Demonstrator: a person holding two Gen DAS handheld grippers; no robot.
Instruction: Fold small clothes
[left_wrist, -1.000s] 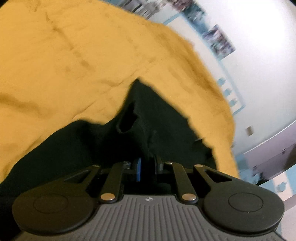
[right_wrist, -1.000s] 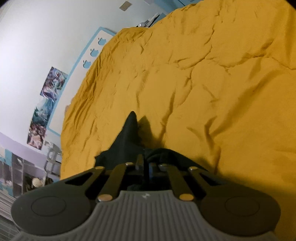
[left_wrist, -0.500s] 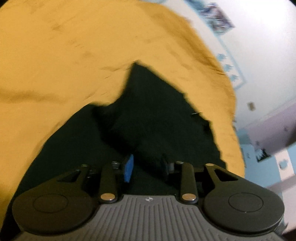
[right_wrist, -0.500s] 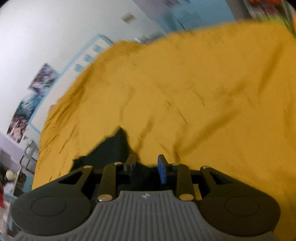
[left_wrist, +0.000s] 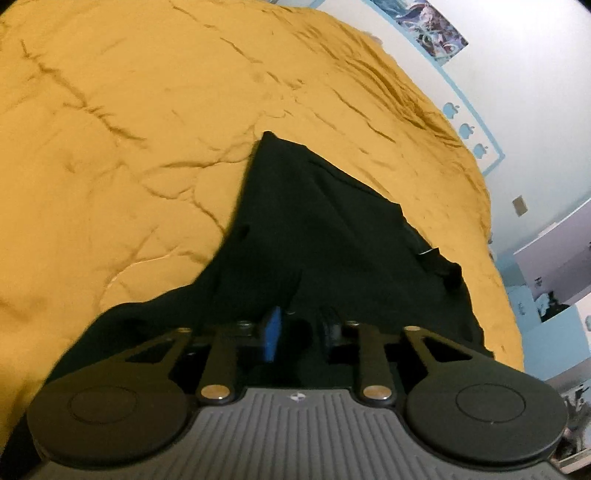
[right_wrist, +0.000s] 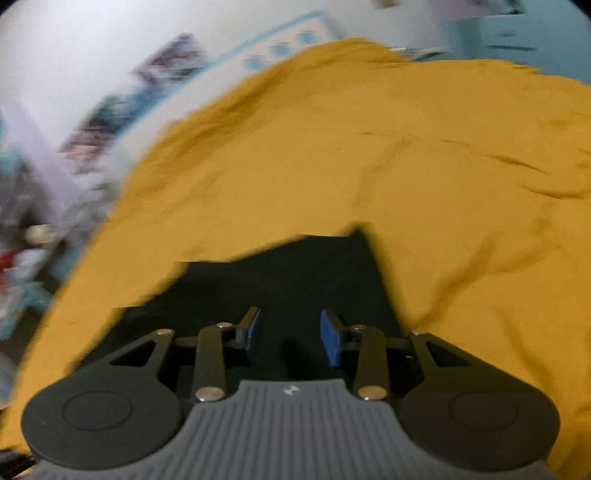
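Note:
A small black garment (left_wrist: 325, 221) lies spread on the yellow bedspread (left_wrist: 129, 129), one corner pointing away from me. My left gripper (left_wrist: 301, 328) hovers over its near part. Its jaws stand apart and are closing, and the pads press on nothing that I can see. In the blurred right wrist view the same black garment (right_wrist: 295, 273) lies flat below my right gripper (right_wrist: 290, 328), which is open with a wide gap between its blue pads (right_wrist: 330, 338) and nothing held.
The yellow bedspread (right_wrist: 406, 147) is creased and fills most of both views. A white wall with posters (left_wrist: 432, 26) and apple stickers (left_wrist: 465, 129) runs along the bed's far side. Blurred furniture and clutter (right_wrist: 22, 258) stand past the bed's left edge.
Both grippers were shut on bunched black cloth a second ago and have since let go. The garment now lies flatter and wider. The right gripper has rolled and swung sideways.

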